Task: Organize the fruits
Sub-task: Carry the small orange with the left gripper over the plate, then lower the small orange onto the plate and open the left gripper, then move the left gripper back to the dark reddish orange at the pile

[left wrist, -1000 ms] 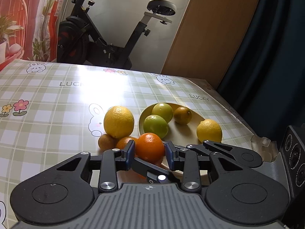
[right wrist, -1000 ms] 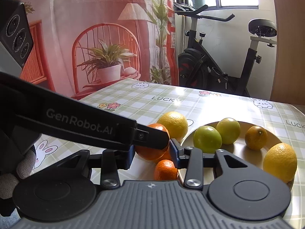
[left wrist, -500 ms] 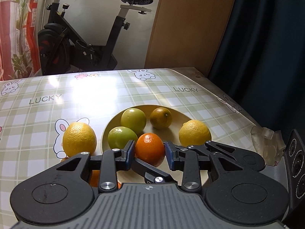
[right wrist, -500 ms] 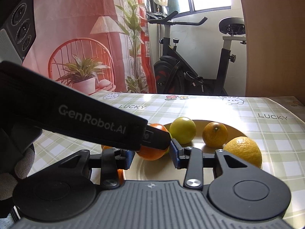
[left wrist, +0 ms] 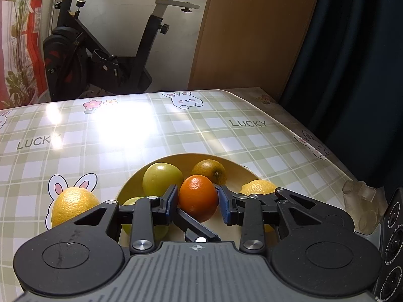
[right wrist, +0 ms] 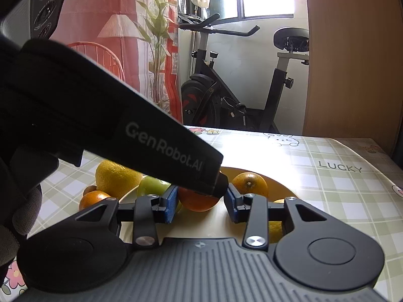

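Note:
My left gripper (left wrist: 197, 201) is shut on an orange (left wrist: 197, 195) and holds it just above the tan plate (left wrist: 234, 173). The plate holds two green fruits (left wrist: 162, 180), a brownish orange (left wrist: 209, 170) and a lemon (left wrist: 257, 187). Another lemon (left wrist: 71, 206) lies on the tablecloth left of the plate. In the right wrist view, my right gripper (right wrist: 201, 205) stands open near the plate's front rim, holding nothing. Beyond its pads is the held orange (right wrist: 196, 201), under the left gripper's black finger (right wrist: 163, 148). A small orange (right wrist: 94, 198) and a brown fruit (right wrist: 89, 190) sit on the table.
The checked tablecloth (left wrist: 126, 136) ends at the right edge, where crumpled clear plastic (left wrist: 360, 193) lies. An exercise bike (left wrist: 108, 58), a wooden panel (left wrist: 246, 37) and a dark curtain stand behind the table. A gloved hand (right wrist: 25, 216) shows at the left.
My left gripper carried the orange rightward, from beside the loose fruits on the table to over the plate. The right gripper swung right with it and stayed open.

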